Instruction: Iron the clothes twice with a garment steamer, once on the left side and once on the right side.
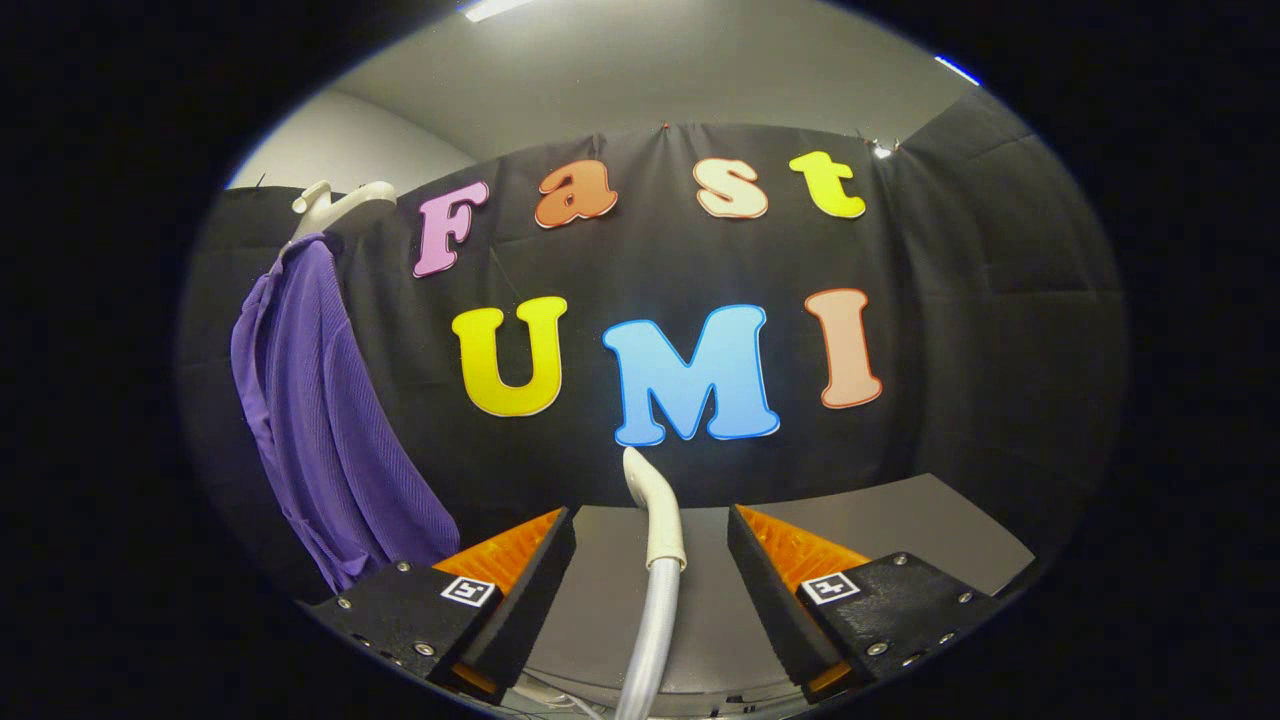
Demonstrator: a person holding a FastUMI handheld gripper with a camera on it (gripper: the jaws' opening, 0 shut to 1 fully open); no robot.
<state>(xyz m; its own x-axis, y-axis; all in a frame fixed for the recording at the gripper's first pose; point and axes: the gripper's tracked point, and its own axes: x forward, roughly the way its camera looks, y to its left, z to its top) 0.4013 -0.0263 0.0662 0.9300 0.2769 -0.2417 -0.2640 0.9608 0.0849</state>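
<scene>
Steamer wand between parted gripper fingers
Gripper [650,560] stood wide open, gripping nothing; white steamer wand [655,520] rose untouched between its fingers above grey table [930,520]; purple garment [320,420] hung on hanger [335,205] beyond.

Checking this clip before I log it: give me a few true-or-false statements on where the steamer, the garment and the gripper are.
1. The gripper is open. True.
2. Both fingers press on the steamer head. False: it stands between them with a gap on each side.
3. A purple garment hangs on a hanger against the black cloth wall. True.
4. The steamer head touches the garment. False: the garment hangs well off to the side, apart from it.
5. A hose runs down from the steamer head. True.
</scene>
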